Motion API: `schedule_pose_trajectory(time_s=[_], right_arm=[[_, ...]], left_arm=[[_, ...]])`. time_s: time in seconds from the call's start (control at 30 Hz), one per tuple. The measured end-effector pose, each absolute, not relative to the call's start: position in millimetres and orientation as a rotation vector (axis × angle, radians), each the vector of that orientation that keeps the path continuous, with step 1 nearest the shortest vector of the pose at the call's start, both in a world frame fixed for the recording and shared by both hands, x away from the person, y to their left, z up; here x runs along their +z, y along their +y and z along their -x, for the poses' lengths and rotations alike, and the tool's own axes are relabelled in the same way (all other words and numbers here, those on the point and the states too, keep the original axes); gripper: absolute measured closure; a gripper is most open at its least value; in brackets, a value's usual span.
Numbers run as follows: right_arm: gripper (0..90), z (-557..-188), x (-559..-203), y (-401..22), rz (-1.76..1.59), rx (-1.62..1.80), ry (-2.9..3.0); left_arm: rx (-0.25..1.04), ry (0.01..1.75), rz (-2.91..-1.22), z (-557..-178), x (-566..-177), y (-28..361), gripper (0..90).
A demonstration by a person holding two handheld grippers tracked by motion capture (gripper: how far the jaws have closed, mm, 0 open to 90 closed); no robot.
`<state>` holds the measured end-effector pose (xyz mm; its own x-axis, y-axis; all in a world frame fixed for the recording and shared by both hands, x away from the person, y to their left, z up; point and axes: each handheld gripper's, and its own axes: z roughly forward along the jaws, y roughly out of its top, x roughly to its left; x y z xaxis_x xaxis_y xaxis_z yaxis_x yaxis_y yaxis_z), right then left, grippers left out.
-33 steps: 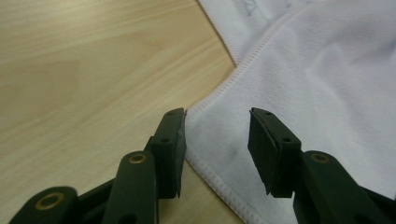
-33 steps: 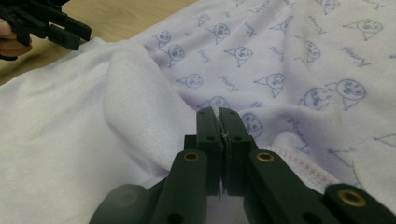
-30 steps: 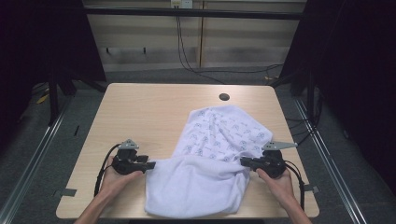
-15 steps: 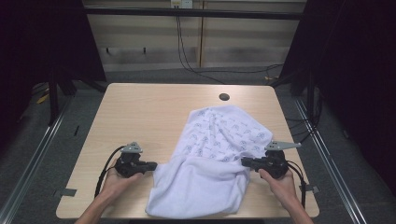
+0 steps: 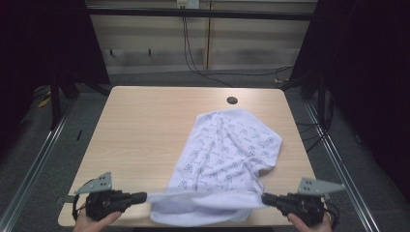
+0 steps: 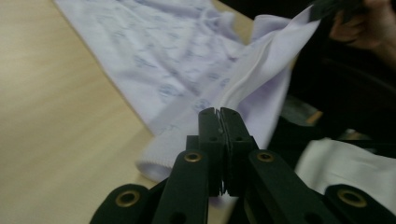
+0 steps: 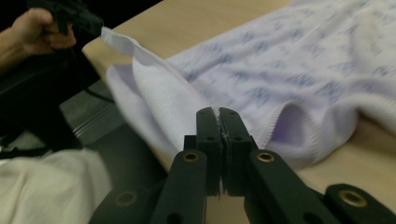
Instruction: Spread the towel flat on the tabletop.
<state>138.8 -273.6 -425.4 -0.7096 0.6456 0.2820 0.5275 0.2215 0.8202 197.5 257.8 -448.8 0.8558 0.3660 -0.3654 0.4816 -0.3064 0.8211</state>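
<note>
Two grippers hold one hem of the white printed towel (image 5: 227, 159) between them: the left gripper (image 5: 140, 196) is clamped on the towel's near left corner, its jaws having just closed on the cloth, and the right gripper (image 5: 265, 198) is pinched tight on the near right corner. That hem runs taut just above the desk's (image 5: 145, 125) near edge, and a slack fold of it hangs over that edge. The rest of the towel lies rumpled on the right half of the desk, reaching toward the small dark hole (image 5: 232, 100) near the far edge.

To spread or fold it cleanly, I would keep both hands level and the hem evenly tensioned, lifting high enough that the hanging fold clears the near edge before carrying the hem anywhere. Uneven pull would likely skew the cloth toward the right edge, which it already nears.

Most open room lies on the bare left half and along the far edge
</note>
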Motion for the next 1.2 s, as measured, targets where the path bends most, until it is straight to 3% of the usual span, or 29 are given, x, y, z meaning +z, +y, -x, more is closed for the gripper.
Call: schedule_pose_trajectory(time_s=[0.13, 0.23, 0.37, 0.57, 0.8, 0.93, 1.1, 1.13, 1.2], right_arm=[[87.0, -100.0, -421.6, -278.3, -1.141, 1.486, 2.398], [75.0, -88.0, -411.7, -283.9, -1.129, 1.486, 2.388], [67.7, -93.6, -397.7, -293.8, -1.145, 1.518, 2.282], [67.4, -125.7, -413.7, -279.5, -1.148, 1.432, 2.328], [69.2, -211.9, -453.4, -229.9, -1.103, 1.256, 2.574], [66.6, -227.1, -470.6, -218.8, -1.126, 1.221, 2.624], [65.1, -224.8, -479.4, -215.4, -1.158, 1.205, 2.633], [66.7, -220.4, -484.7, -214.1, -1.159, 1.162, 2.667], [81.0, -215.7, -486.6, -213.7, -1.138, 1.145, 2.673]], left_arm=[[-0.148, 0.583, -1.983, -175.1, -442.2, 258.4, 88.5], [-0.164, 0.537, -1.93, -159.7, -432.0, 268.5, 86.9], [-0.167, 0.53, -1.872, -163.4, -429.2, 274.8, 77.1], [-0.145, 0.556, -1.891, -198.4, -431.8, 258.0, 73.5], [-0.126, 0.613, -2.075, -289.4, -466.3, 177.4, 76.0], [-0.127, 0.604, -2.164, -314.0, -487.1, 143.7, 74.7], [-0.105, 0.626, -2.187, -322.0, -505.0, 137.5, 77.8], [-0.071, 0.611, -2.207, -318.3, -503.8, 138.5, 79.7], [-0.024, 0.608, -2.229, -314.0, -502.3, 139.2, 82.6]])
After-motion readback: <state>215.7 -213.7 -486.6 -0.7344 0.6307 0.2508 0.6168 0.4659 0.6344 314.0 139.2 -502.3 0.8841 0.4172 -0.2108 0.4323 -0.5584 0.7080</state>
